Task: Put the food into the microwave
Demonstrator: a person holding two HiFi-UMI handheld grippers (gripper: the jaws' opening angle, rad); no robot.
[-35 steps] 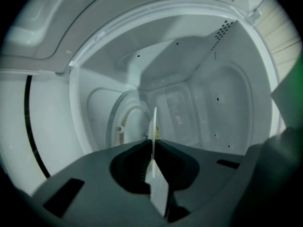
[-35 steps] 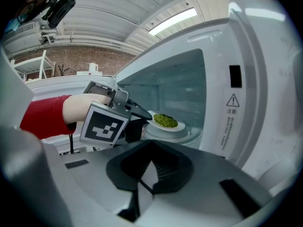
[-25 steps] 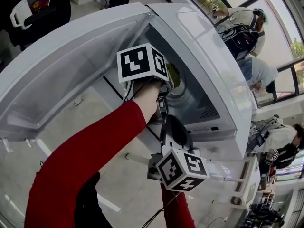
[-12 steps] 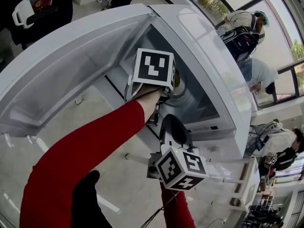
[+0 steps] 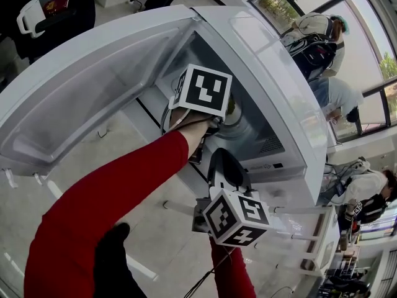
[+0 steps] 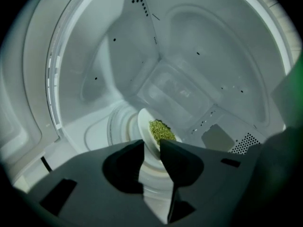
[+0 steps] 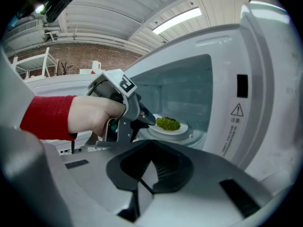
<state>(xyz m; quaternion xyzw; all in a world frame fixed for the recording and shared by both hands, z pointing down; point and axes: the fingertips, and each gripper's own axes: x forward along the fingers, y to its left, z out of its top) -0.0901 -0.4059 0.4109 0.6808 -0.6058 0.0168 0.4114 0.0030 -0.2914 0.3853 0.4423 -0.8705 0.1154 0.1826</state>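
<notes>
The white microwave stands with its door swung wide to the left. Inside, a white plate of green food rests on the glass turntable. My left gripper reaches into the cavity, and its jaws have just been opening. They stand apart with the plate's near rim between them. The right gripper view shows the left gripper at the plate, with the food just past it. My right gripper waits outside the opening, shut and empty. In the head view the right gripper sits below the left gripper.
The open door fills the left side of the head view. People with backpacks stand beyond the microwave at the upper right, near a window. A white chair stands at the far upper left. Pale floor lies beneath the arms.
The left gripper's marker cube has rolled and shifted slightly to the right inside the microwave's opening. The right gripper has stayed where it was.
</notes>
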